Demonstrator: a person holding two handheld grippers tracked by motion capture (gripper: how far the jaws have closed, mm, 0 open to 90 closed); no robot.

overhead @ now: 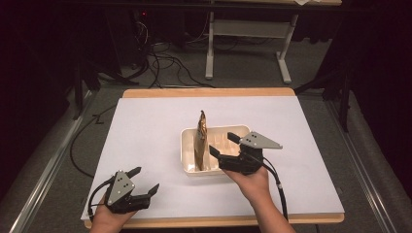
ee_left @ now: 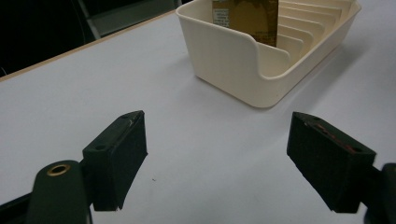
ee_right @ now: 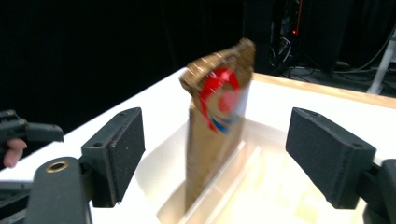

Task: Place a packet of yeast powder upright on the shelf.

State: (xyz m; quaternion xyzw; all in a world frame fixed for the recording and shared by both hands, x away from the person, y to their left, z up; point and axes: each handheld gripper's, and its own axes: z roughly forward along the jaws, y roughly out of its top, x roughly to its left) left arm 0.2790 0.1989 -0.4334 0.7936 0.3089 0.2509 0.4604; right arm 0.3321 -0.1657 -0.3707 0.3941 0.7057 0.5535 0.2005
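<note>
- Right gripper (overhead: 224,145) hangs over the cream slotted tray (overhead: 190,168), jaws spread wide — nothing between the pads.
- Gold packet (overhead: 201,141) stands upright in the tray's left slot.
- Left gripper (overhead: 144,180) gapes empty near the table's (overhead: 145,121) front-left edge — bare white surface around it.

The high view looks forward and down over the whole table (overhead: 145,145) from the person's side. Both gripper views sit low and close, each facing the cream tray (ee_left: 233,65) with its upright packet (ee_right: 215,126) from opposite sides
</note>
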